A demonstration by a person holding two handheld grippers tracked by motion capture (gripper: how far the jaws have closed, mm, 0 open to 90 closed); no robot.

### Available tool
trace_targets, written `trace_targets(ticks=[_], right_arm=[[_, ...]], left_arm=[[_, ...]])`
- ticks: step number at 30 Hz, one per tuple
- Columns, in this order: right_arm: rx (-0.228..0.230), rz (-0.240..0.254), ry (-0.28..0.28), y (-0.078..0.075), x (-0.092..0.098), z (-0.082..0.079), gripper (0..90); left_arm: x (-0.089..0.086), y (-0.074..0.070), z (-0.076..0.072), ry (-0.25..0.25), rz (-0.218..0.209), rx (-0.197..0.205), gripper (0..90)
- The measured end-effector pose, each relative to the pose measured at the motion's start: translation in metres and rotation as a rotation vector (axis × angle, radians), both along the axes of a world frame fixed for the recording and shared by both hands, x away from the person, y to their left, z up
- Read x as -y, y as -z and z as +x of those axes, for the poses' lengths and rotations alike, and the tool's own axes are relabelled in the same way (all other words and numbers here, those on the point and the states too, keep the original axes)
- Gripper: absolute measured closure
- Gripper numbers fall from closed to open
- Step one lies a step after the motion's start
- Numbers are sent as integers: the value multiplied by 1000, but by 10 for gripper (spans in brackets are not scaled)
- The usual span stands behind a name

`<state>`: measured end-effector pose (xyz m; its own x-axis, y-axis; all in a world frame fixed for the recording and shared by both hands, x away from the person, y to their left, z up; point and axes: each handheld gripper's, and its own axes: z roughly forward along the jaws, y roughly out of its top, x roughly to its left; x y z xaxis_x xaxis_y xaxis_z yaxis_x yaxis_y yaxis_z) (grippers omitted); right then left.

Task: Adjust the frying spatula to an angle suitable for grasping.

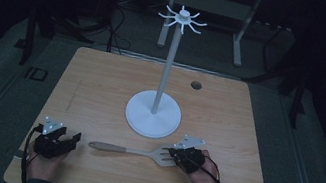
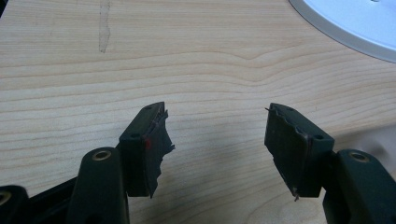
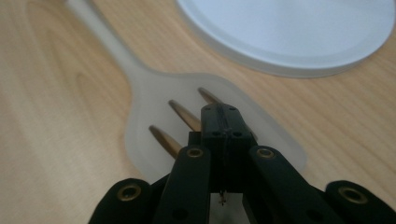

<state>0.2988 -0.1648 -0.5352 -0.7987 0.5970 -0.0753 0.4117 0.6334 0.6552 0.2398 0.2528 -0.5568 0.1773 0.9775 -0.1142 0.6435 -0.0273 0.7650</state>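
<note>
Where the right gripper (image 3: pixel 223 116) reaches over the spatula (image 3: pixel 154 100), its jaws are pressed together with no gap, their tips over the slotted blade; whether they pinch the blade or merely rest above it cannot be told. The spatula (image 1: pixel 140 152) is pale and translucent, with three slanted slots in a broad flat blade and a long thin handle ending in a tan grip. It lies flat on the desk (image 1: pixel 100 90), blade toward the right gripper (image 1: pixel 175 154), handle pointing toward the left gripper (image 1: pixel 72 137). The left gripper (image 2: pixel 217 135) has its jaws spread wide over bare wood, the handle end just beside them. Behind the spatula stands a white stand (image 1: pixel 153 112) with a round base, a tall post and hooks on top.
</note>
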Motion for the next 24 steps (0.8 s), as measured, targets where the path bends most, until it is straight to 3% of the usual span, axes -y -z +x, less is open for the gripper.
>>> trace_targets(ticks=[11, 24], right_arm=[[-6, -18, -64, -10, -11, -12, 900], [6, -34, -139, -23, -43, 10, 849]], left_arm=[[0, 0, 0, 2, 1, -1, 391], [-1, 0, 0, 3, 0, 1, 391]])
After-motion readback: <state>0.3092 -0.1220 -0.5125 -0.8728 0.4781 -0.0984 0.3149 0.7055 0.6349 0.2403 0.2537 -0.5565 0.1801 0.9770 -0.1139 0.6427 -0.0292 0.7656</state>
